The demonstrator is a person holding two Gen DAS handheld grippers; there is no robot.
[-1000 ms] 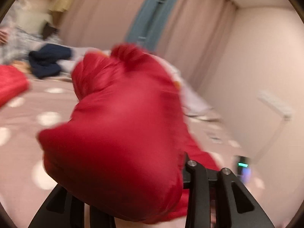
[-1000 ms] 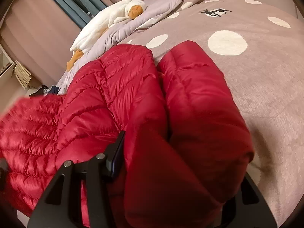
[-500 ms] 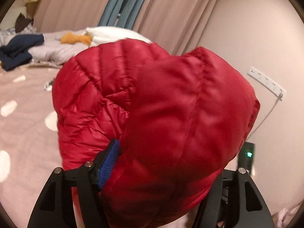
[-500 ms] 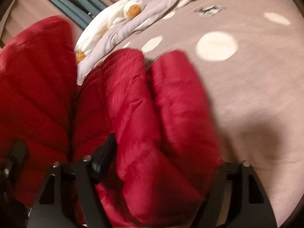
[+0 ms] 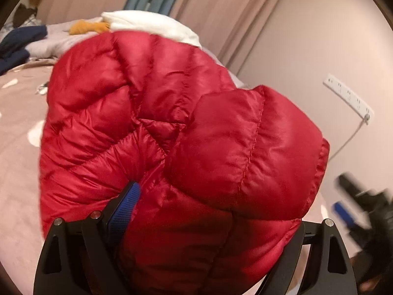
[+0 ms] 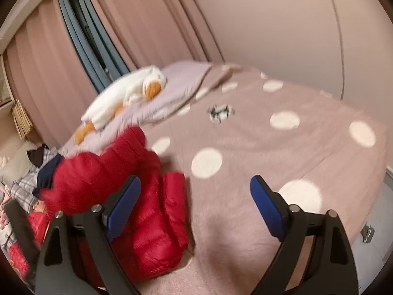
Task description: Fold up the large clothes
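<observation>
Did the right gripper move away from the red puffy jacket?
Yes. The right hand-held gripper has pulled back and up, its jaws opening off the red down jacket, which now lies lower left on the polka-dot bedspread.

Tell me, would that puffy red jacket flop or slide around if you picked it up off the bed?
Probably floppy: the red jacket bulges and creases in soft quilted folds around the left tool. Its shiny shell suggests it may slip from a loose hold. It looks light for its bulk, puffed rather than dense, though that is a guess.
</observation>
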